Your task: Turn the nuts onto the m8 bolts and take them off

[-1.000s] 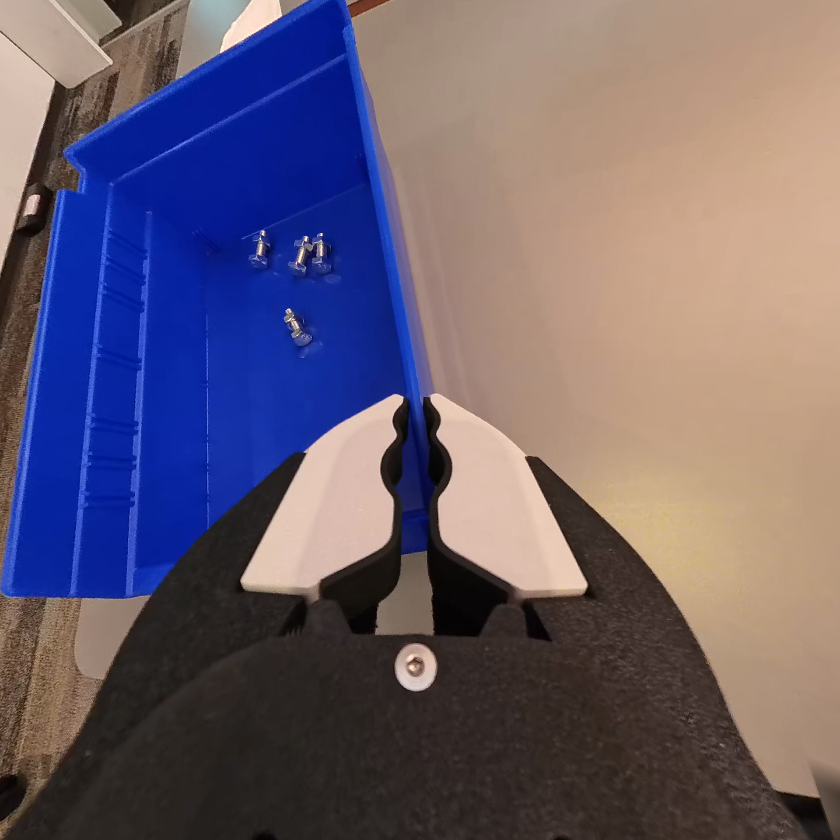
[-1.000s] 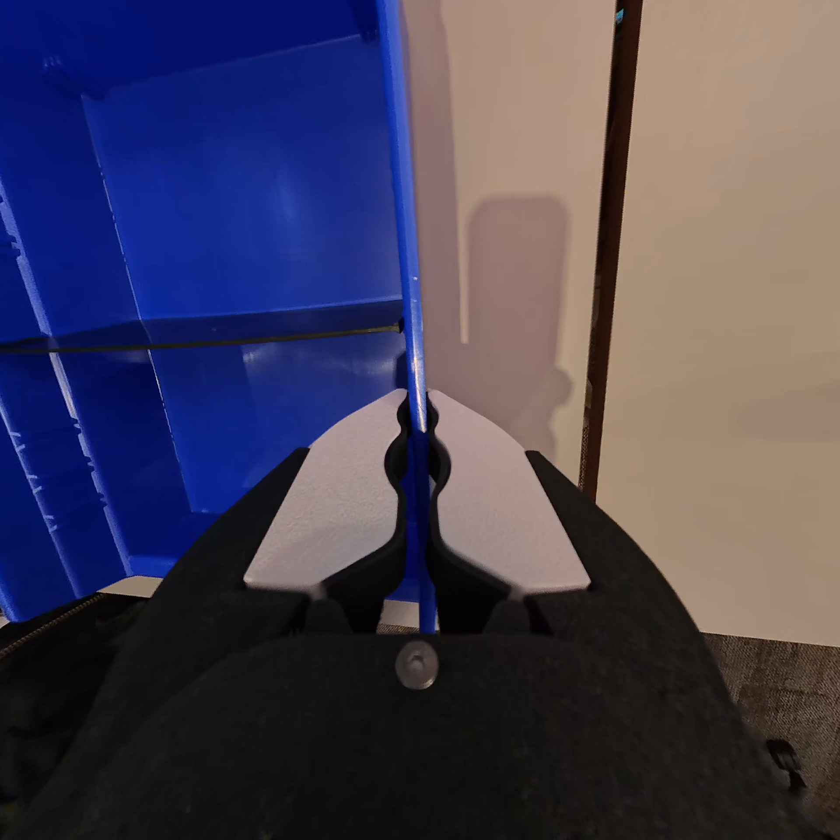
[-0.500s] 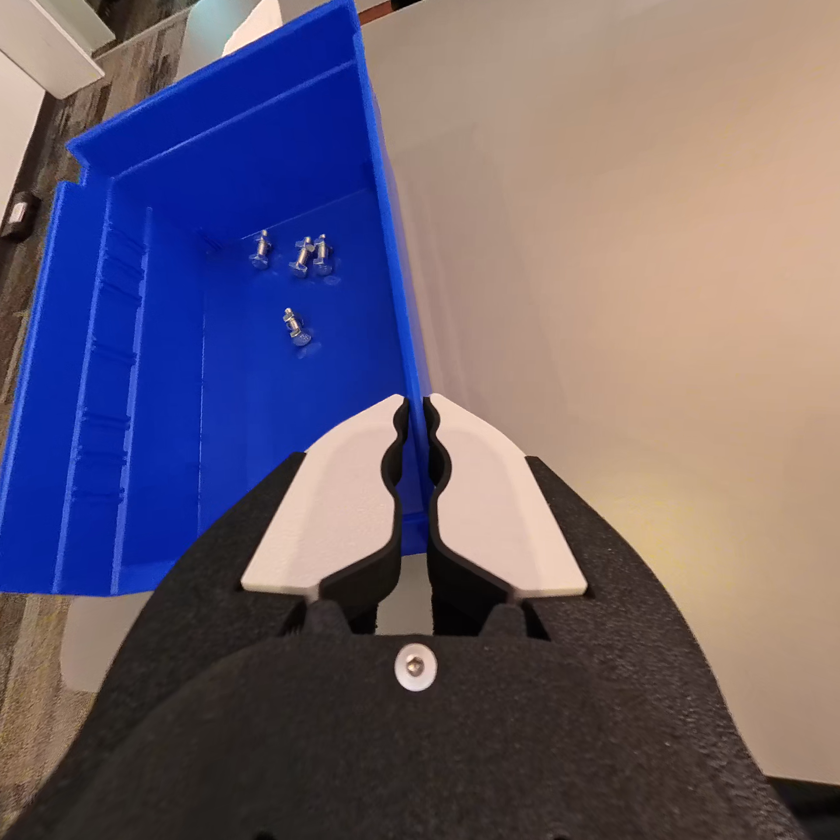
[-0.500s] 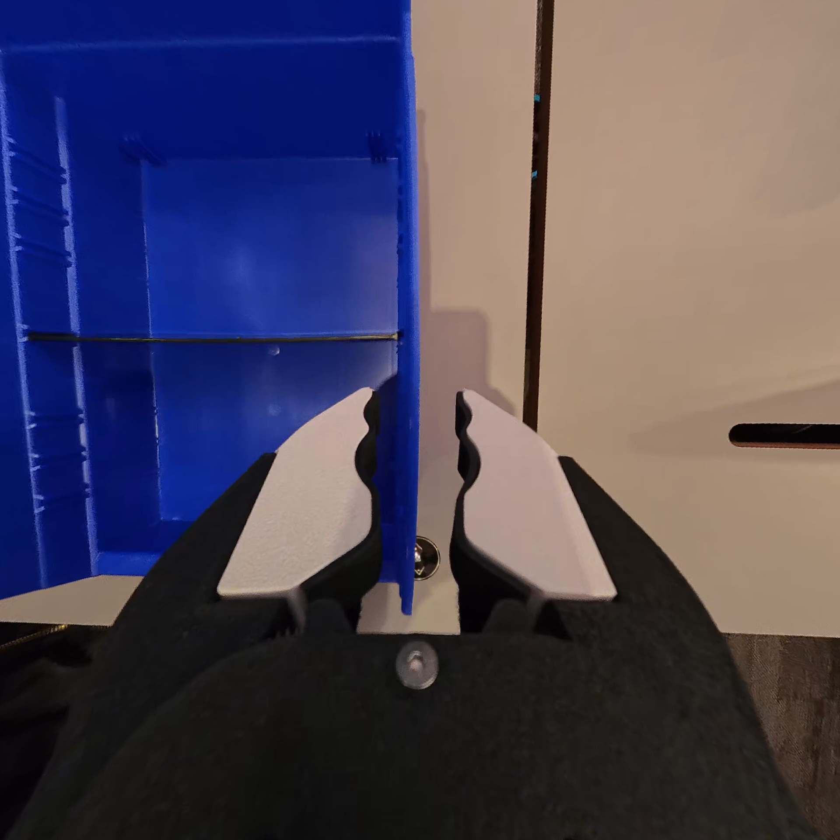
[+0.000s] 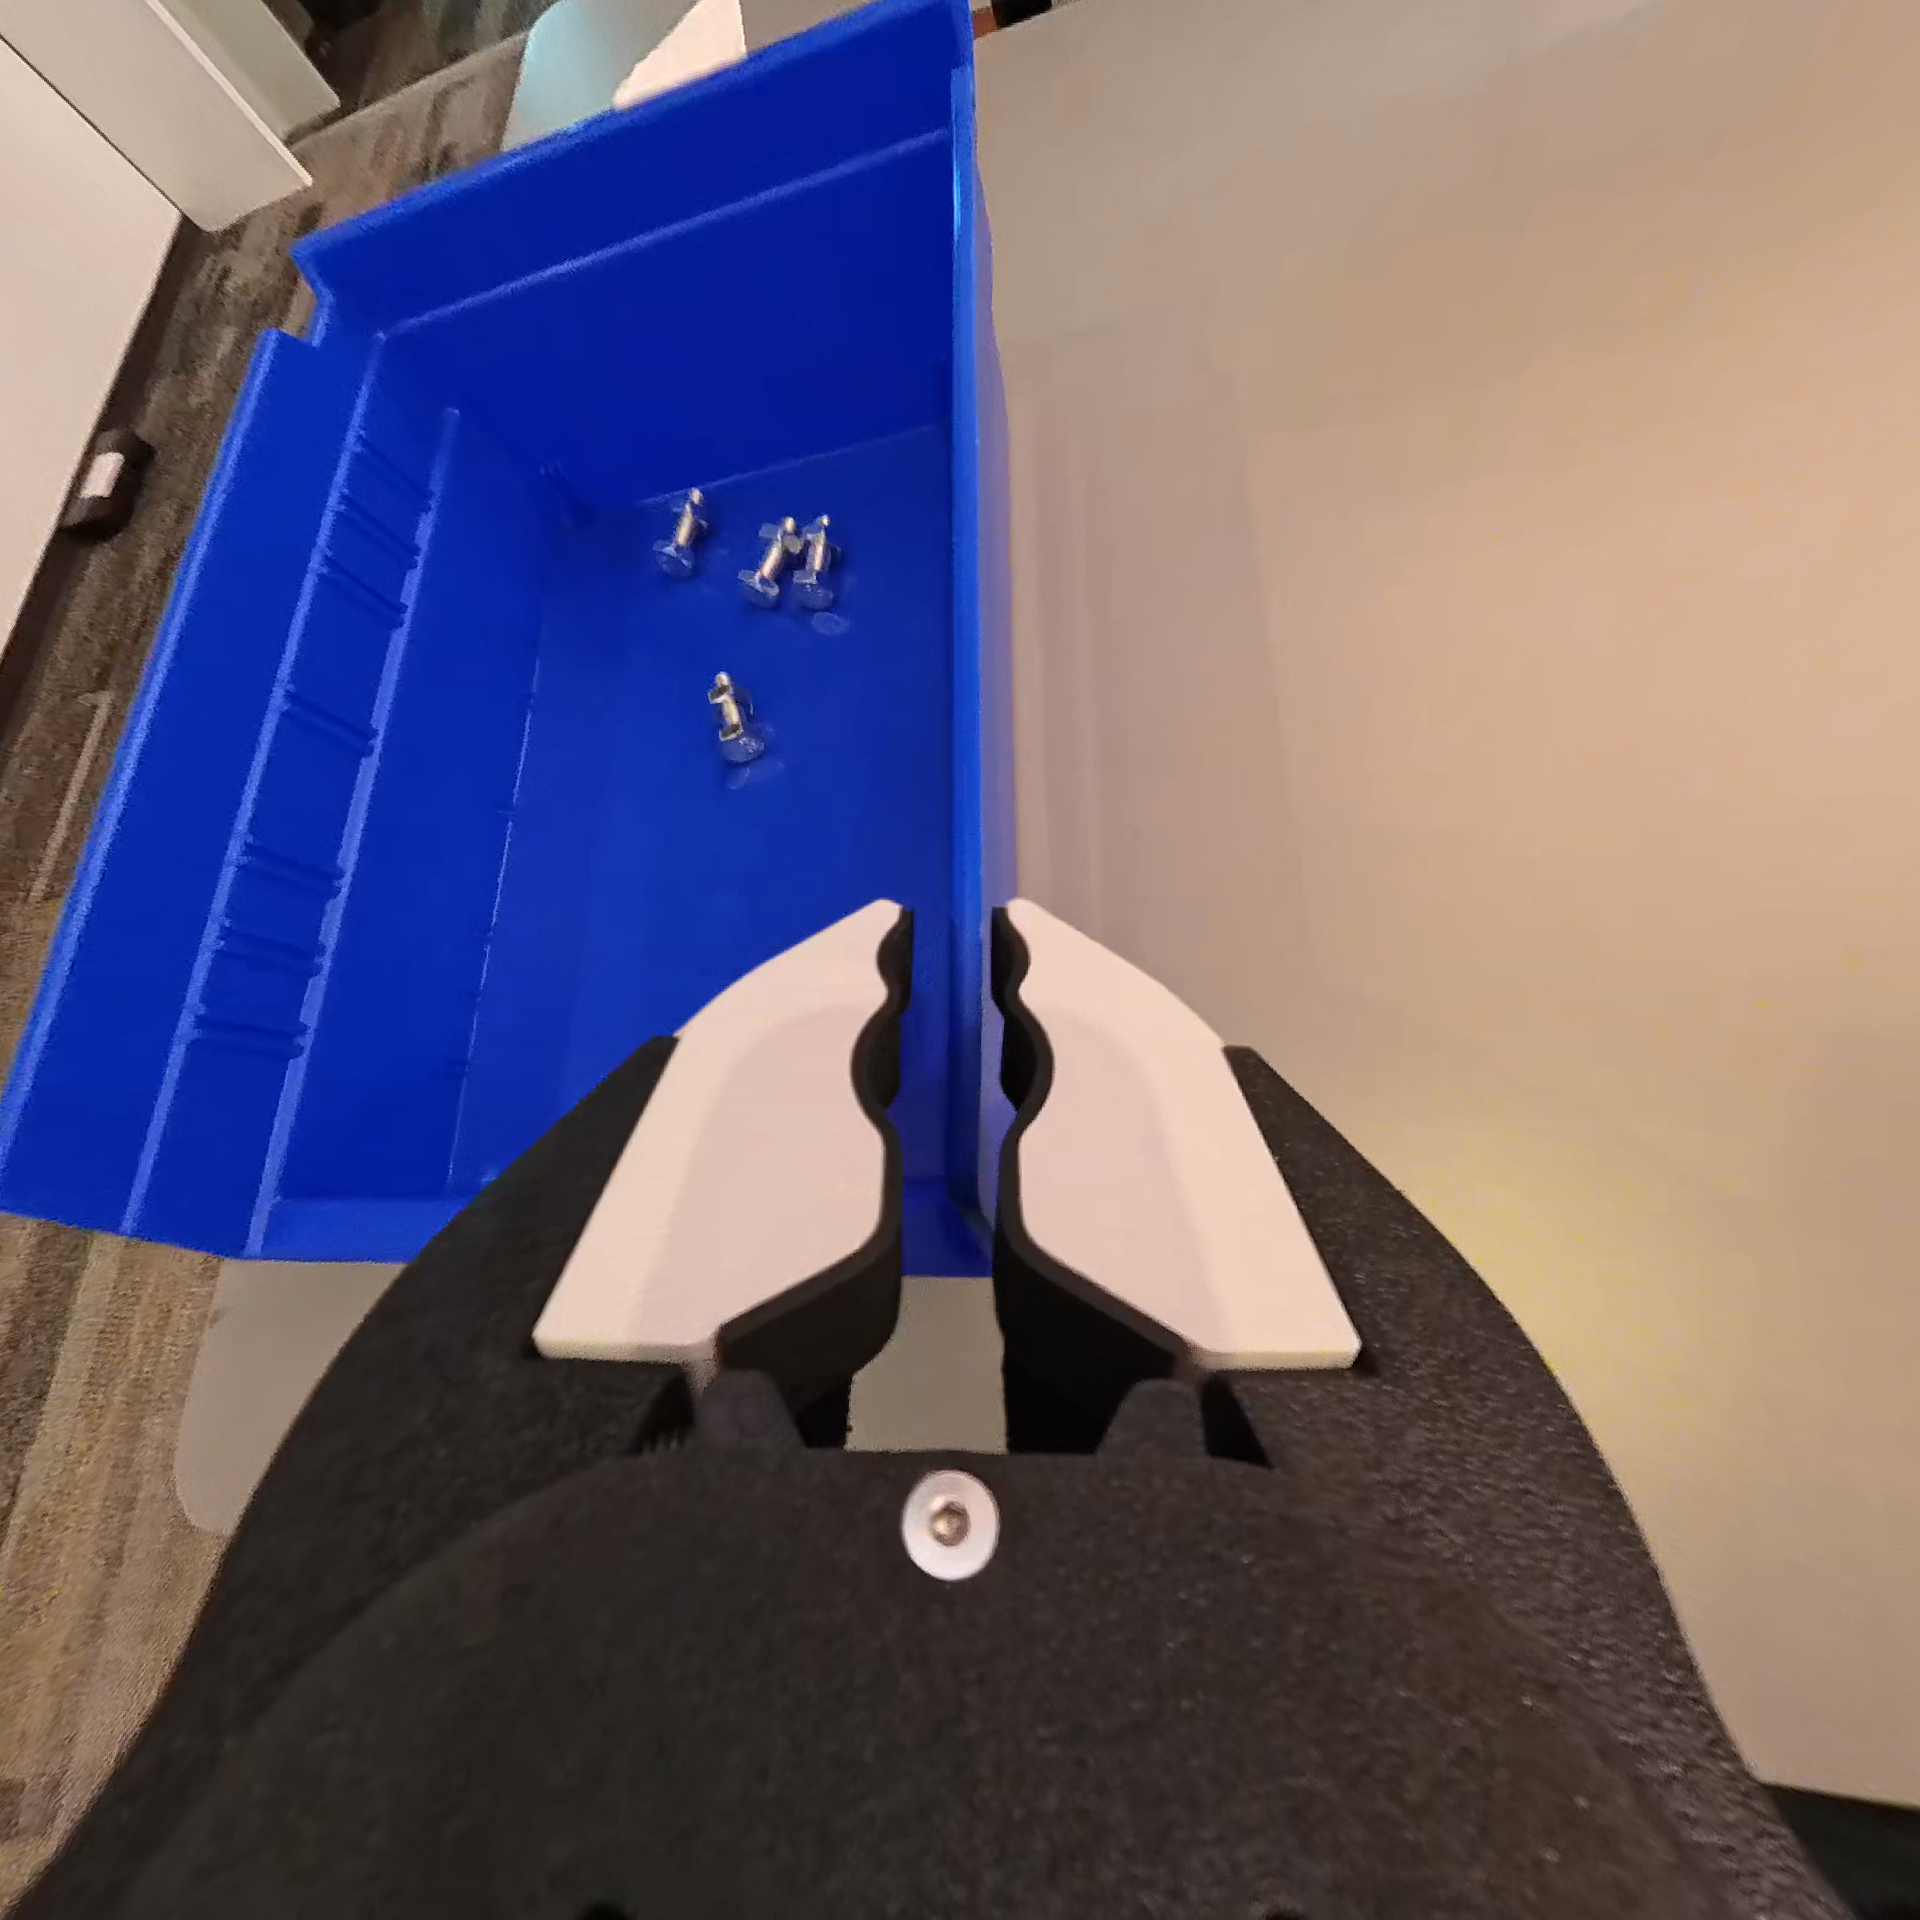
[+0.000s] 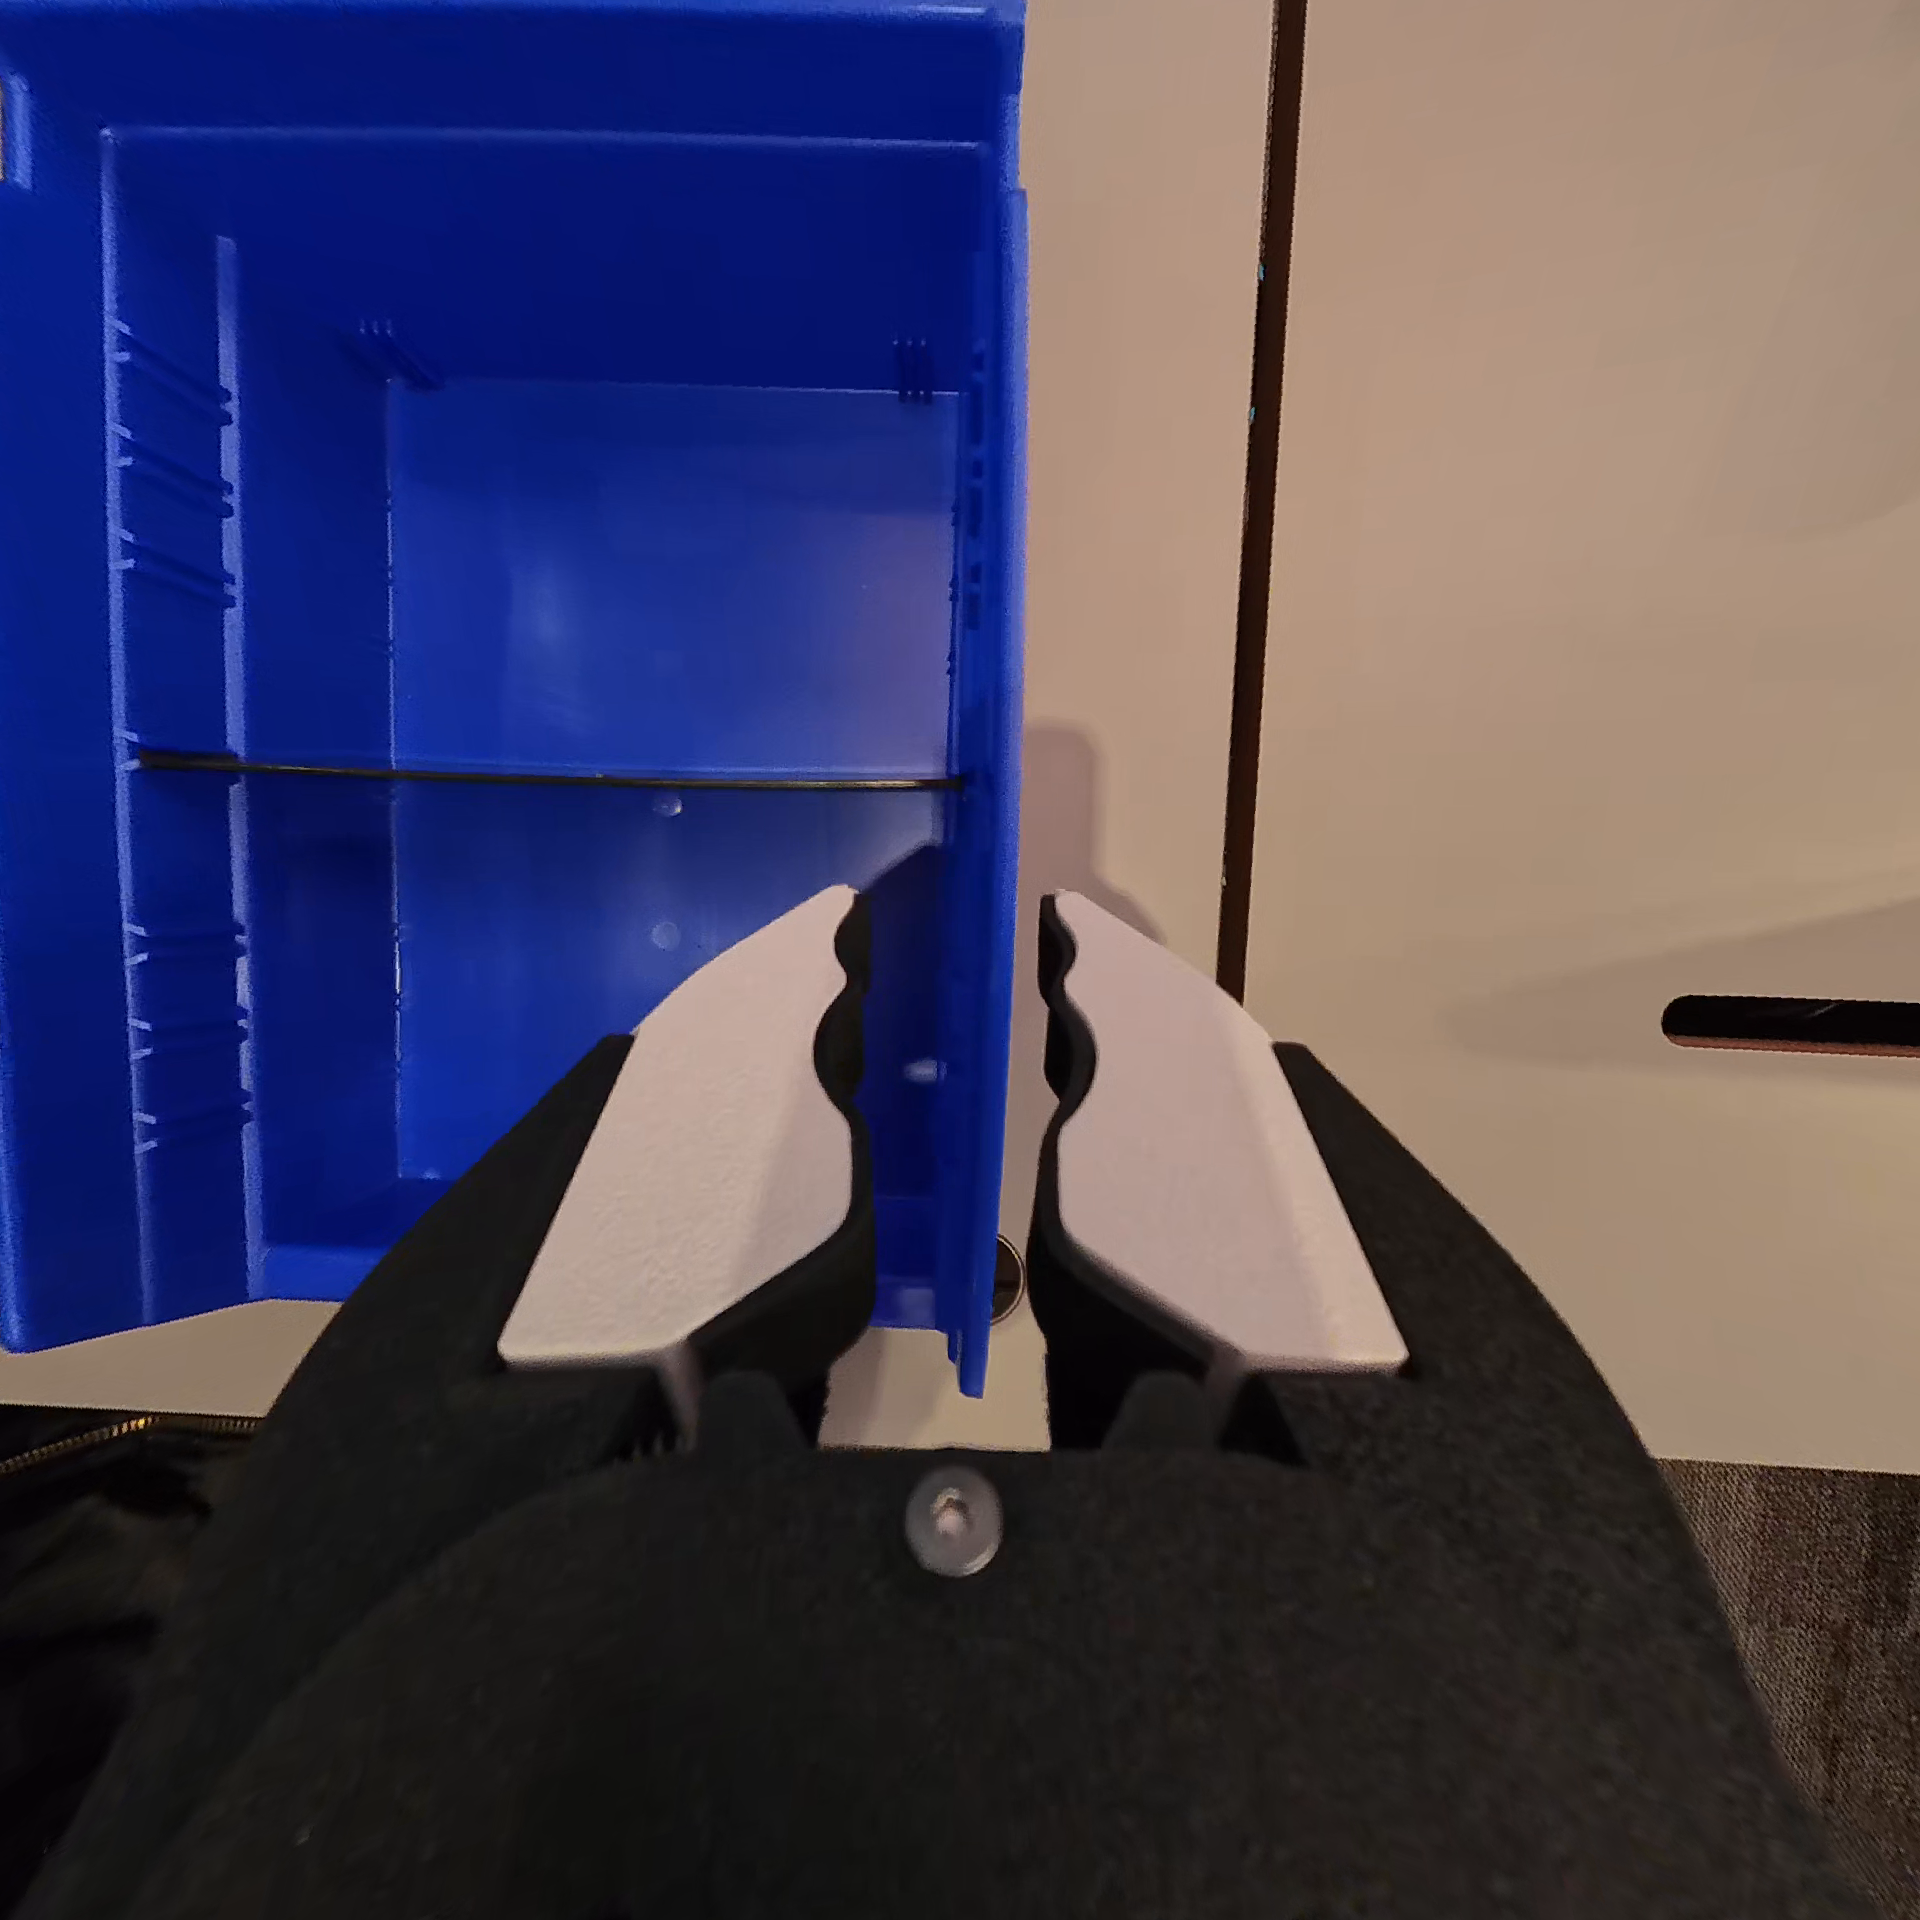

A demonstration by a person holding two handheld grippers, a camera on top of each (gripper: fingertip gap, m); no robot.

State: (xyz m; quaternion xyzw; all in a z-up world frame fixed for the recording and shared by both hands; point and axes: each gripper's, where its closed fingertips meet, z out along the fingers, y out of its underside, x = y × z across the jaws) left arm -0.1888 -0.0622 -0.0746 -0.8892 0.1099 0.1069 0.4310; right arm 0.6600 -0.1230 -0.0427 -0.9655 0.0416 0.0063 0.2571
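In the left wrist view a blue bin (image 5: 966, 623) holds several silver bolts with nuts on them, one lying alone (image 5: 732, 717) and others grouped farther back (image 5: 769, 571). My left gripper (image 5: 951, 914) is open astride the bin's right wall, with a gap between each pad and the wall. In the right wrist view a blue bin (image 6: 987, 623) has a thin dark divider (image 6: 520, 774) across it, and no bolts show inside. My right gripper (image 6: 948, 904) is open astride its right wall, and neither pad touches it.
The bins stand on a white tabletop (image 5: 1455, 727). Carpeted floor (image 5: 62, 831) and a white cabinet (image 5: 104, 156) lie to the left. A dark seam (image 6: 1257, 520) and a dark slot (image 6: 1787, 1023) mark the table. A small silver ring (image 6: 1006, 1270) sits by the wall's near end. Across from one pair of fingers to the other is roughly 85 centimeters.
My right gripper let go of the bin wall first and has opened wide. My left gripper, shut on the wall until half a second ago, has now opened off it.
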